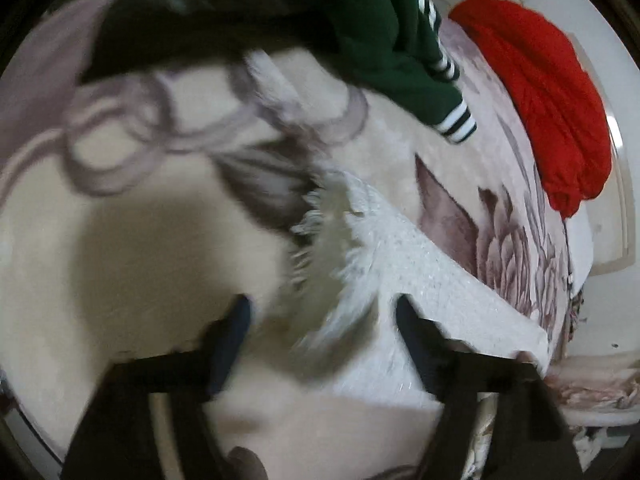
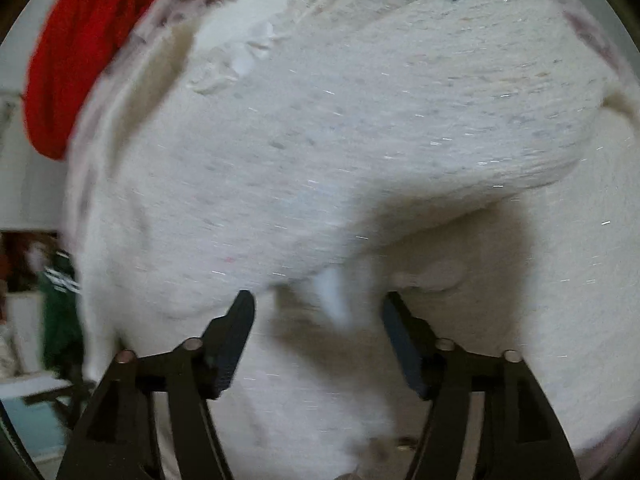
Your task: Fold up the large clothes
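Note:
A white fuzzy knit garment [image 1: 404,248] lies on the floral blanket [image 1: 120,240], its fringed edge blurred. My left gripper [image 1: 322,312] hovers over that edge, open, with the fingers wide apart and nothing pinched between them. In the right wrist view the same white knit garment [image 2: 340,128] fills almost the whole picture, with a thick fold running across it. My right gripper [image 2: 317,308] is open just above the cloth. A small white flap [image 2: 332,296] stands up between its fingers, and the pads do not press on it.
A dark green garment with striped cuffs [image 1: 384,40] and a black garment [image 1: 192,12] lie at the far side of the blanket. A red garment [image 1: 540,92] hangs over the bed's right edge. The red garment [image 2: 80,52] and green garment [image 2: 60,304] also show at left.

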A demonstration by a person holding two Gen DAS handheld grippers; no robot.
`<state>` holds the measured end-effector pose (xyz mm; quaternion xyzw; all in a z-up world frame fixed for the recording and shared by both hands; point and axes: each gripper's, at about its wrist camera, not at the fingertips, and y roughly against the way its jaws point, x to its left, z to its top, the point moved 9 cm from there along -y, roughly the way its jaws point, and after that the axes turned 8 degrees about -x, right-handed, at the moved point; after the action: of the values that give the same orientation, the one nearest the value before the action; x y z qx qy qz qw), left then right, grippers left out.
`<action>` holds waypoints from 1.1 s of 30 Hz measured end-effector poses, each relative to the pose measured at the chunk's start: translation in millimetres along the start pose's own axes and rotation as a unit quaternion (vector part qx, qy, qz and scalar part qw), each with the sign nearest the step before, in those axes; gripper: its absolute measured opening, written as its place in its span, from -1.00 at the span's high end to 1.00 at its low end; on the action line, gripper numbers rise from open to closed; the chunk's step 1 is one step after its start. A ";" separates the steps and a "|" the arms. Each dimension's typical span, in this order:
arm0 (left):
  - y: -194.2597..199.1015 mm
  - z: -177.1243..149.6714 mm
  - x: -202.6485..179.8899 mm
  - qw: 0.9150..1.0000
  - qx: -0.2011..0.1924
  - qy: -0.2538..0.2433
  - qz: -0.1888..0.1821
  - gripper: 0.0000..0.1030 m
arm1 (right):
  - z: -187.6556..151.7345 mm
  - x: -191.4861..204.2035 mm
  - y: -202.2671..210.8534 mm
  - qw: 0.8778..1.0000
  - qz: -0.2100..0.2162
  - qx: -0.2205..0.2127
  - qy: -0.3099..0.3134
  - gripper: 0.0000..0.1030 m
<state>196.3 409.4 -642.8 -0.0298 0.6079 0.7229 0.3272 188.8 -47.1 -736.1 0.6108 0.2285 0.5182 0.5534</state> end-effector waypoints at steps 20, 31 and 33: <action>31.4 0.7 -143.0 0.982 -0.163 -0.093 0.015 0.83 | 48.1 48.8 -15.3 0.977 -0.171 -0.048 0.118 -0.47; 86.7 -247.3 -455.5 0.897 -0.071 -0.403 -0.168 0.84 | 87.7 -43.2 70.8 0.990 -0.122 -0.062 0.033 -0.47; 79.2 -317.0 -494.8 0.877 -0.027 -0.439 -0.194 0.84 | 91.4 -83.6 90.8 0.989 -0.132 -0.067 0.013 -0.47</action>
<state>431.5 -95.2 -438.8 0.1644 0.3638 0.6002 0.6931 213.0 -184.2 -671.4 0.5299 0.2790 0.4628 0.6536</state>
